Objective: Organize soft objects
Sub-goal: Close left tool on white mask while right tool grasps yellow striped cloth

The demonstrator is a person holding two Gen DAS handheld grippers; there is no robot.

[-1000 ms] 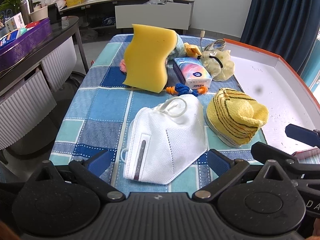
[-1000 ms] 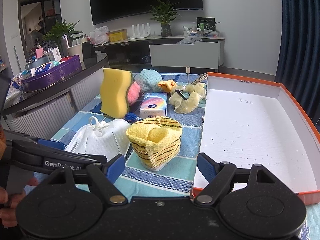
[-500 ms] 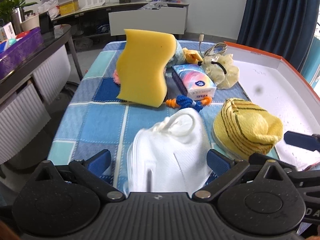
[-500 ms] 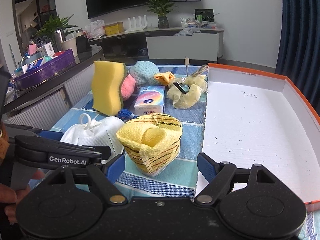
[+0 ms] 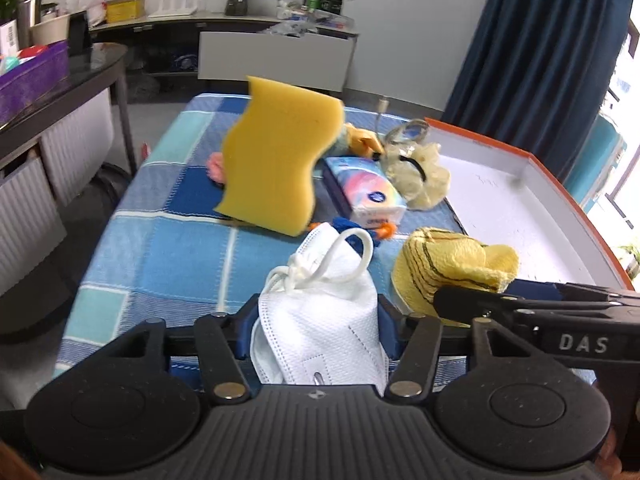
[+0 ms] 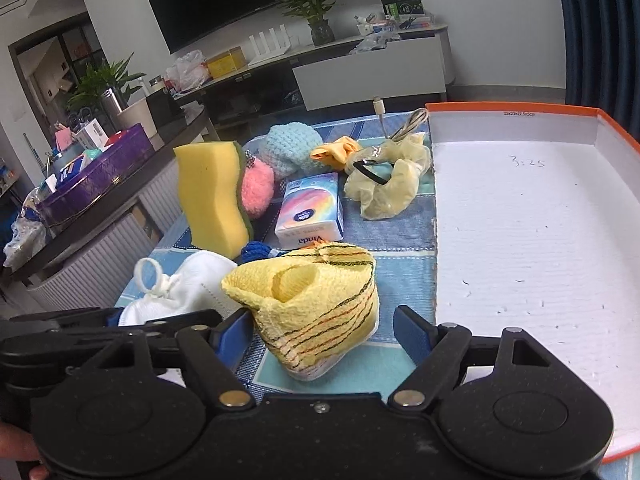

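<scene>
My left gripper (image 5: 316, 330) is shut on the white face mask (image 5: 320, 320), which bunches up between its blue pads; the mask also shows in the right wrist view (image 6: 180, 292). My right gripper (image 6: 324, 330) is open with the yellow striped knitted cloth (image 6: 312, 300) between its fingers, apart from both pads; the cloth also shows in the left wrist view (image 5: 452, 268). The white box with orange rim (image 6: 520, 220) lies to the right, with nothing in it.
On the blue checked cloth (image 5: 168, 232) stand a yellow sponge (image 5: 276, 168), a tissue pack (image 5: 368, 196), a pale yellow scrunchie (image 6: 384, 184), a pink puff (image 6: 258, 188), a light blue knitted ball (image 6: 290, 148) and a blue rope toy (image 6: 256, 250). A dark side table (image 5: 60, 92) is left.
My left gripper moved forward over the mask and closed on it, crumpling it. My right gripper advanced so the yellow cloth sits between its open fingers.
</scene>
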